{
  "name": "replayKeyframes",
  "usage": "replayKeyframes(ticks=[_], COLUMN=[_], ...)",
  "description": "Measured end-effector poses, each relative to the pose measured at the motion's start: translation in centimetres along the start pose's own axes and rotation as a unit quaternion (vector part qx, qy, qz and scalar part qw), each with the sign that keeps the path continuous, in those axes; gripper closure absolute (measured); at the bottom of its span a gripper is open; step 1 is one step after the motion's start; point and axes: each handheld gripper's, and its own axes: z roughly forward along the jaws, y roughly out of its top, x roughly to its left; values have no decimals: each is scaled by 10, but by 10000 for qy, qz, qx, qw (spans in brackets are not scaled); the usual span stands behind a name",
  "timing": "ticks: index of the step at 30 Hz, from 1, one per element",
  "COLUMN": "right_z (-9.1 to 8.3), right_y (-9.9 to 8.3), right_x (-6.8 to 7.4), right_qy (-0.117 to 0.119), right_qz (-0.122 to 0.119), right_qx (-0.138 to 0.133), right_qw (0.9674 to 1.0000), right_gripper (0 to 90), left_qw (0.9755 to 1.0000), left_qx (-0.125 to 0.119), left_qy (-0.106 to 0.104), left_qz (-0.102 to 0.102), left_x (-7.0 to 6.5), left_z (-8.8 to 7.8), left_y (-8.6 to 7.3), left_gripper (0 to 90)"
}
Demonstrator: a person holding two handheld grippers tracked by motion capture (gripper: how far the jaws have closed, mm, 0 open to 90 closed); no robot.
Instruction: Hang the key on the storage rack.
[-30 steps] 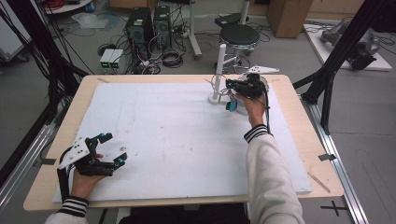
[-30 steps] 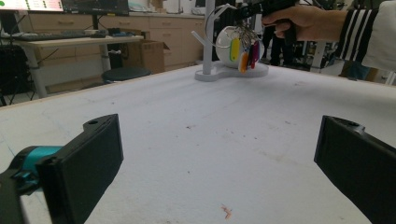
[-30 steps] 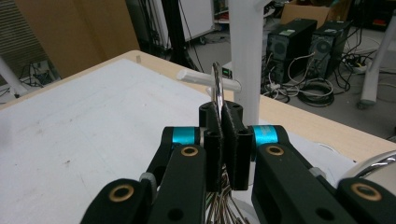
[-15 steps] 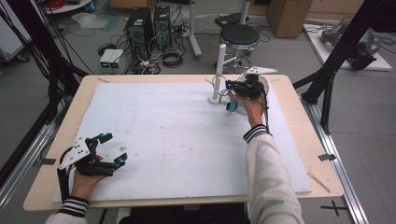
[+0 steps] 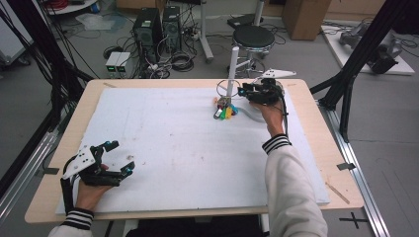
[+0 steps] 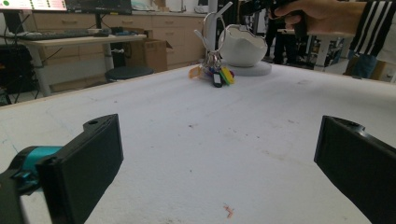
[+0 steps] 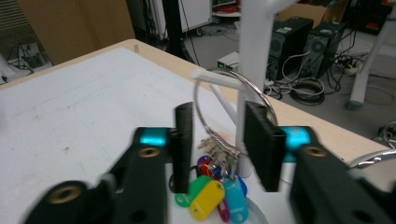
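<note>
- No brand, label or writing can be read anywhere: the coloured key tags (image 7: pixel 210 196) look blank from your right tool's camera, and the screens at the top edge of the left tool's camera are too small to make out.
- Your right tool (image 5: pixel 245 91) sits at the far side of the bench (image 5: pixel 316 143), just beside the white stand (image 5: pixel 232 69). Its jaws stand apart, with the large wire ring (image 7: pixel 219 107) in the gap between them; they are not clamped on it.
- The ring hangs from a short peg on the stand's upright post, and the bunch of tags (green, yellow, blue, purple) dangles from it down to the stand's base.
- The right tool's view is blurred, so you cannot tell whether either jaw touches the ring.
- The top of the post is cut off in that view.
- Your left tool (image 5: pixel 116 158) rests on the white sheet (image 5: pixel 168 138) at the near left corner, well apart from the stand, jaws wide apart and holding nothing.
- From the left tool's camera, a white bowl-like object (image 6: pixel 242 45) stands on a round base just behind the tags; your right hand (image 6: pixel 322 16) is above it, partly cut off by the frame.
- A small reddish speck (image 6: pixel 228 212) lies on the sheet between the left jaws; what it is cannot be told.
</note>
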Motion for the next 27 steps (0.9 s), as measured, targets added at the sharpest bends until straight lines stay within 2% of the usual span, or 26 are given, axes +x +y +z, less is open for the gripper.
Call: replayKeyframes(ticks=[3, 5, 6, 8, 9, 10, 12, 13, 15, 21, 25, 27], right_z=[-8, -14, -17, -23, -27, -30, -39, -42, -50, -76, -92, -99], right_y=[5, 7, 7, 7, 6, 6, 1, -2, -10, -31, -48, -61], right_x=[7, 14, 17, 23, 27, 28, 31, 33, 36, 44, 50, 53], right_qy=[109, 148, 119, -51, -103, -127, 102, 182, 316, 318, 288, 259], right_qz=[-90, -277, -377, -445, -435, -471, -448, -545, -653, -714, -632, -569], right_qx=[-21, -57, -117, -106, -56, -48, -44, -61, -9, -187, -310, -532], right_qw=[9999, 9995, 9992, 9989, 9990, 9988, 9989, 9983, 9974, 9968, 9971, 9966], right_gripper=[443, 364, 297, 199, 116, 90, 73, 7, 8, 8, 8, 8], left_qw=[10000, 10000, 10000, 10000, 10000, 10000, 10000, 10000, 9999, 9999, 9999, 9999], left_qx=[-10, -11, -7, -10, -6, 2, -2, 8, 4, 9, 22, 4], left_qy=[5, -4, 6, 18, 26, 46, 67, 79, 97, 129, 140, 166], left_qz=[-33, -46, -47, -58, -62, -54, -65, -51, -63, -52, -16, 3], left_x=[0, 0, 1, 1, 0, 0, 0, 0, 1, 0, -1, -2], left_z=[0, 0, 0, 0, 0, 0, 0, 0, 0, 0, 0, 0], left_y=[0, 0, 0, 0, 0, 0, 0, 0, 0, 0, 0, 0], left_gripper=[17, 17, 17, 17, 17, 17, 17, 17, 17, 17, 17, 17])
